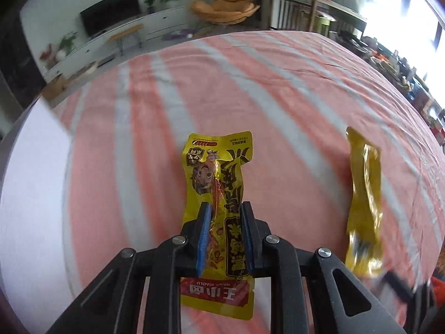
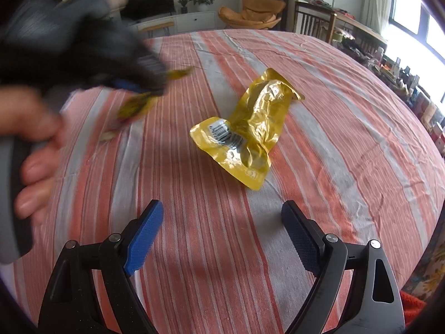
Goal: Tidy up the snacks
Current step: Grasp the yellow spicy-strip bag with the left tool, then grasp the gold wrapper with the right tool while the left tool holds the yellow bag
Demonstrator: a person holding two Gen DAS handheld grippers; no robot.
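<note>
Left claw: pinching a yellow snack packet between its blue pads – the packet runs lengthwise through the jaws, its red-banded end toward the camera.
Right claw: spread wide, nothing between the jaws, hovering over the cloth.
Second packet: crumpled yellow foil, barcode side up, lying on the cloth just ahead of the right claw, not touching it.
Surface: tabletop under a striped cloth of salmon and grey-white bands, lightly wrinkled.
Hand: gripping the left tool's handle, blurred, left of the right claw.
Room: beyond the tabletop – a dark TV on a white cabinet, potted plants, an orange lounge chair, bright windows to the right.
</note>
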